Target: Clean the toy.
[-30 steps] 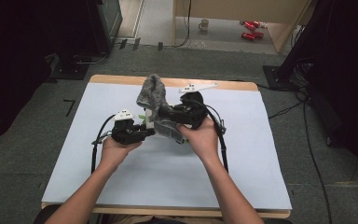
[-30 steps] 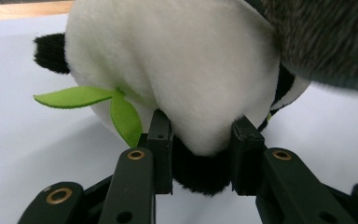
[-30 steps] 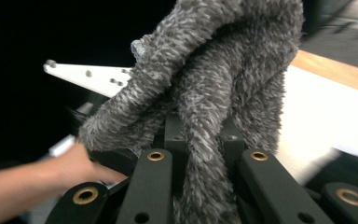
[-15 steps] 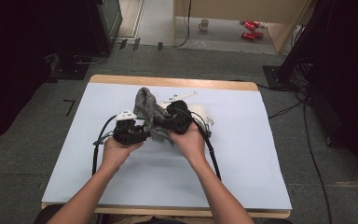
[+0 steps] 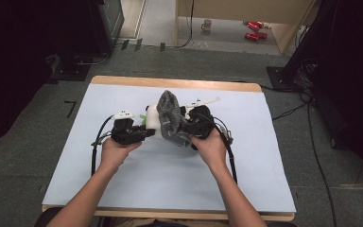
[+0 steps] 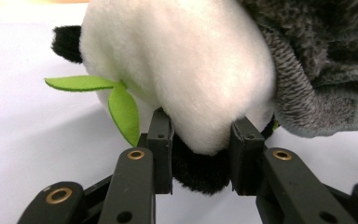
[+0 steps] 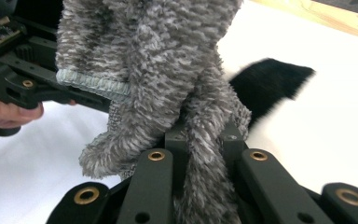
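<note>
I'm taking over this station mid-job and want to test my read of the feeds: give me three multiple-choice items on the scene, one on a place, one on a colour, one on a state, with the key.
1. Where is the plush panda?
A. On the floor by the mug
B. On the white mat, between the two grippers
C. At the table's far right corner

2. What colour is the felt leaf on the panda?
A. Red
B. Blue
C. Green

3. What is the right gripper doing?
A. Shut on the grey fuzzy sock
B. Open and clear of everything
C. Lying on the table, not in a hand

Key: 1 B, the high view shows the panda mid-mat with a gripper either side, the left gripper clamping its underside. 2 C, the left gripper view shows a bright green leaf. 3 A, the right gripper view shows the sock pinched between its fingers.
</note>
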### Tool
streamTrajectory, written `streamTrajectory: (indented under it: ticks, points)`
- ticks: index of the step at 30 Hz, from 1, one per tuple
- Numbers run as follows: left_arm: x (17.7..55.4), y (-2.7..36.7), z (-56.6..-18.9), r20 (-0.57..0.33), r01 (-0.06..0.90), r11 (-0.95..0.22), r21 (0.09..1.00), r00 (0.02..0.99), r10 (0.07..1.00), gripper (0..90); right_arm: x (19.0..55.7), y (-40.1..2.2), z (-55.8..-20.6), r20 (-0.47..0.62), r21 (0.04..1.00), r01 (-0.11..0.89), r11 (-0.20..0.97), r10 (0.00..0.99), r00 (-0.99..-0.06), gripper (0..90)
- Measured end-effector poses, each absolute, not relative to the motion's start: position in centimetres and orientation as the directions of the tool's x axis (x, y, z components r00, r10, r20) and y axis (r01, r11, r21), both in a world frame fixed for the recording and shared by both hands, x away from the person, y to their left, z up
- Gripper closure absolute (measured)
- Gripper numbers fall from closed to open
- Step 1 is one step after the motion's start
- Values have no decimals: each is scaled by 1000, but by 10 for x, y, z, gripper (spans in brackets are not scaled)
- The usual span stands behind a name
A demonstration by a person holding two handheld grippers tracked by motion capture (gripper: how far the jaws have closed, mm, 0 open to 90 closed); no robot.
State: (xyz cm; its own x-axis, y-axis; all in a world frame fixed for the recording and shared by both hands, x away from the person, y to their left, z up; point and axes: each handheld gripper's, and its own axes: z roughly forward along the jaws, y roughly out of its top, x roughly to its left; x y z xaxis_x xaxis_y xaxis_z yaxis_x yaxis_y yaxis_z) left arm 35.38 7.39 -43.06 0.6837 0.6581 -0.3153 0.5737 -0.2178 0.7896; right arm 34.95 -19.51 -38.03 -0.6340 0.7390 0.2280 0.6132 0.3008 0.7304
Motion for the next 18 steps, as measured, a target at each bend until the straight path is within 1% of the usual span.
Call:
streamTrajectory:
  ticks: [8,18]
  points:
    - [358,79,-432,-314,578,-218,786,678,665,673,344,-223,-381,237,730,628,268,762,-602,801]
    - [361,84,-434,-328,592,-193,782,655,680,673,341,-268,-387,264,712,677,186,822,-504,802]
